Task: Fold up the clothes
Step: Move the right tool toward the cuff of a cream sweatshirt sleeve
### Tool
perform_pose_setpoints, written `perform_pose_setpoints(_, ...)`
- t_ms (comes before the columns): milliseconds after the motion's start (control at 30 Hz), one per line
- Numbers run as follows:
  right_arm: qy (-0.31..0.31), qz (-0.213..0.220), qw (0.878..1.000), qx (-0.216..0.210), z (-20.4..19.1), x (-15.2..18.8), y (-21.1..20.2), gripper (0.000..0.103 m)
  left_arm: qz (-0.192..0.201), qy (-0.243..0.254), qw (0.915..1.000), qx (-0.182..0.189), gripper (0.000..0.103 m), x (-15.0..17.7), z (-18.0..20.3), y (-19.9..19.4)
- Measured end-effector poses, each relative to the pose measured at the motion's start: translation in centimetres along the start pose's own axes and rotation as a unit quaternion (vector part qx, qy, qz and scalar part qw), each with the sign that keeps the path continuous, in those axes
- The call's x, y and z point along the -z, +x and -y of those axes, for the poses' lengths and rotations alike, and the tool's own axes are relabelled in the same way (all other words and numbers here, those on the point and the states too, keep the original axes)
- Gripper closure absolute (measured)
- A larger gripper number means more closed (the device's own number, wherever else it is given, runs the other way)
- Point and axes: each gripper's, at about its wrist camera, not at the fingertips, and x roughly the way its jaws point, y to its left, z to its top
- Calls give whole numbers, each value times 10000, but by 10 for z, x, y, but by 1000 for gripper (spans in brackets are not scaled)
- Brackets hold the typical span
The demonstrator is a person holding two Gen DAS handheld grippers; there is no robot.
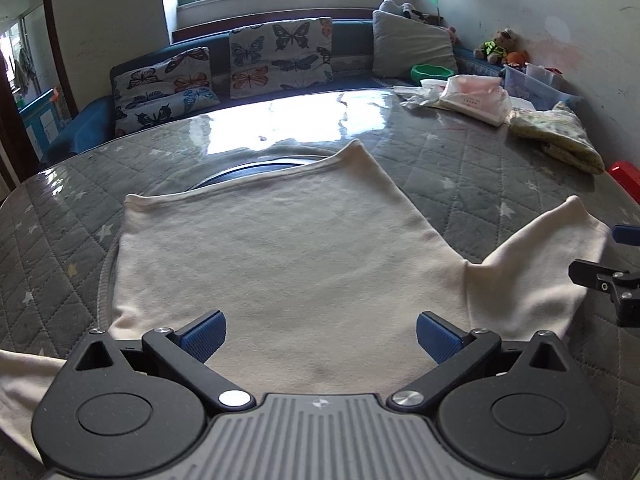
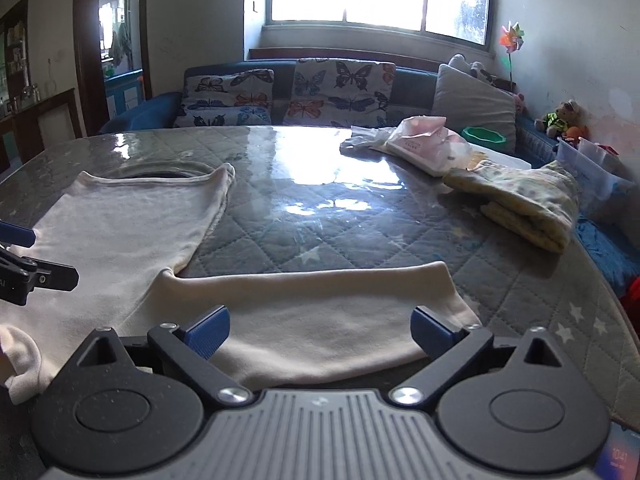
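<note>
A cream long-sleeved top lies spread flat on the grey quilted table, hem toward the far side. My left gripper is open and empty just above the top's near edge. One sleeve stretches out to the right. My right gripper is open and empty over that sleeve, its right finger near the cuff. The top's body shows at left in the right wrist view. Each gripper's edge shows in the other's view, the right one and the left one.
A folded yellow patterned cloth and a pink-and-white plastic packet lie at the table's far right. A round dark opening sits under the top's hem. A sofa with butterfly cushions stands behind the table.
</note>
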Motion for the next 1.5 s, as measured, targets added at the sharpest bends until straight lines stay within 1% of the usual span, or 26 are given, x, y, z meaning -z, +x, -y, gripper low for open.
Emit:
perform_pose_setpoints(233,149,-76,9998,131,6,-4,-4,10,6,198,9998,39,0,-2,10,-4)
perform_pose_setpoints(500,134,-85,9994,302,17,-11,-7,12,-28,164,9998,81,0,-5,14,-6)
perform_pose_setpoints(800,152,-156,9990,384,20,-9,-4,12,-75,163,9996,209,0,-7,26,-7)
perform_pose_setpoints(1100,196,-263,9983,488,26,-6,0,12,-170,195,9994,241,0,-10,40,-3)
perform_pose_setpoints(1367,278,-391,9972,568,39,-3,12,20,-288,233,9991,189,0,-9,48,4)
perform_pose_setpoints(1500,433,-419,9963,615,51,-2,20,22,-380,253,9989,147,0,-7,50,8)
